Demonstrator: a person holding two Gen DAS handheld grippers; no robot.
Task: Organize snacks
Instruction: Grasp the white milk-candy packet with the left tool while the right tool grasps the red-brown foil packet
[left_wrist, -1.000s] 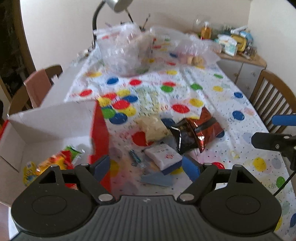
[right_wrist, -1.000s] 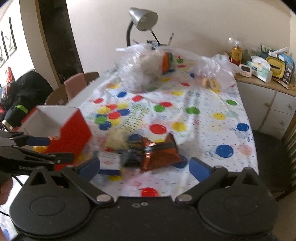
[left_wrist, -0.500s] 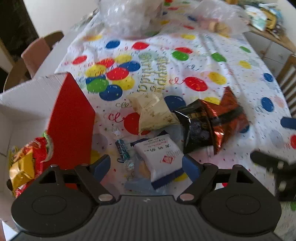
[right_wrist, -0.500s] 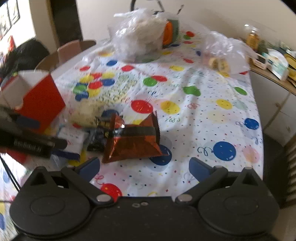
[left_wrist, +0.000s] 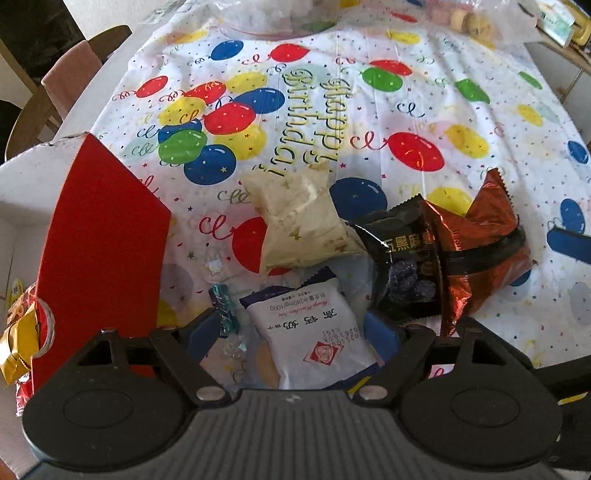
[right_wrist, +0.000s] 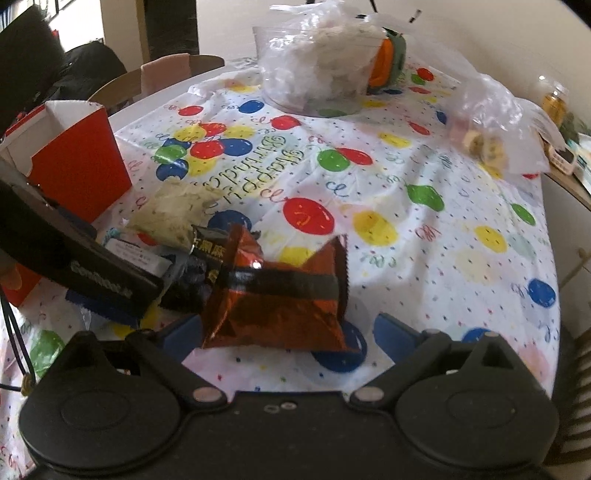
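Several snack packets lie together on the balloon tablecloth. My left gripper (left_wrist: 291, 332) is open, its jaws either side of a white and blue packet (left_wrist: 314, 328). Beyond it lie a cream packet (left_wrist: 299, 221), a black packet (left_wrist: 402, 266) and a copper-red packet (left_wrist: 480, 243). My right gripper (right_wrist: 288, 332) is open, its jaws either side of the copper-red packet (right_wrist: 280, 295). A red box with a white inside (left_wrist: 103, 236) stands at the left and holds red and gold snacks (left_wrist: 18, 339). The left gripper's body (right_wrist: 74, 258) shows in the right wrist view.
A small teal candy (left_wrist: 223, 306) and clear wrappers lie beside the white packet. Clear plastic bags (right_wrist: 317, 66) and a bag of cookies (right_wrist: 487, 118) sit at the table's far end. Chairs (right_wrist: 155, 77) stand at the left side, a cabinet (right_wrist: 569, 206) at the right.
Both grippers have tilted down and moved closer to the table. The white packet now lies between the left jaws, and the copper-red packet between the right jaws.
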